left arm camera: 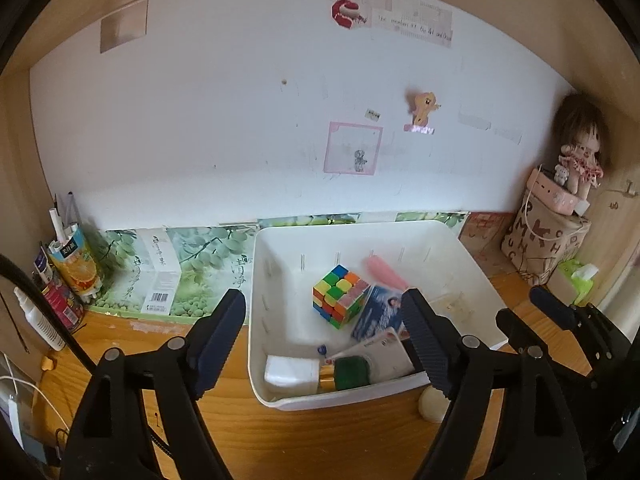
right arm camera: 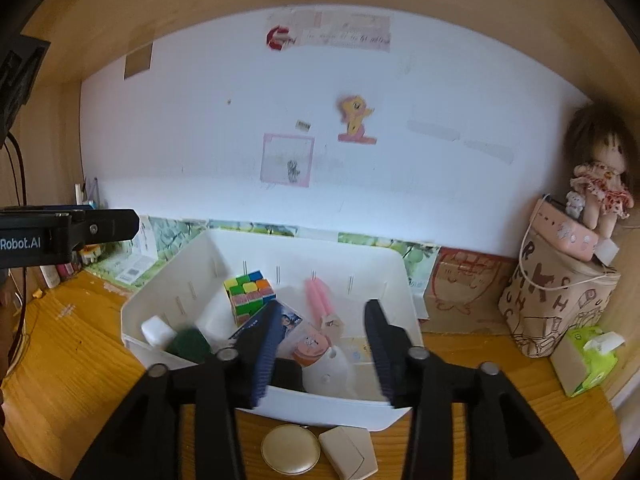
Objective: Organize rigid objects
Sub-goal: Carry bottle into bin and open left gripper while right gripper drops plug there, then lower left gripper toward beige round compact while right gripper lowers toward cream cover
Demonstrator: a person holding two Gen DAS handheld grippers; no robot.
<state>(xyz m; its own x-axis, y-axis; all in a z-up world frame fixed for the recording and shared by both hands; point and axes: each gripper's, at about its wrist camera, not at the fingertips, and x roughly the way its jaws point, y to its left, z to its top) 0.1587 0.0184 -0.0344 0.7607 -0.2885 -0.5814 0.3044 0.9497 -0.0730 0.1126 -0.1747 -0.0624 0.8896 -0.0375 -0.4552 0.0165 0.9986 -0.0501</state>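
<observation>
**Over the bin, both grippers empty, two pieces left on the desk**

On the desk [right arm camera: 80,360] stands a white bin [left arm camera: 272,272] already holding most of the things: a cube [left arm camera: 340,296], a pink tube [right arm camera: 318,296], a card box [left arm camera: 380,312], a green-capped bottle [left arm camera: 348,374] and a white block [right arm camera: 156,330]. Left gripper [left arm camera: 324,340] hangs over the near edge with jaws wide apart and nothing between them. Right gripper [right arm camera: 324,354] also stands above the near wall, jaws apart, pads touching nothing.

Sorting looks well along, likely between a drop and the next pick. Outside the bin, just in front of its near wall, lie a round compact [right arm camera: 291,450] and a cream case [right arm camera: 348,452], side by side under the right gripper.

Next move probably calls for the right gripper to draw back, tip down and straddle one of them. The compact is flat and low, so the pads must reach the desk and pinch its rim.
</observation>
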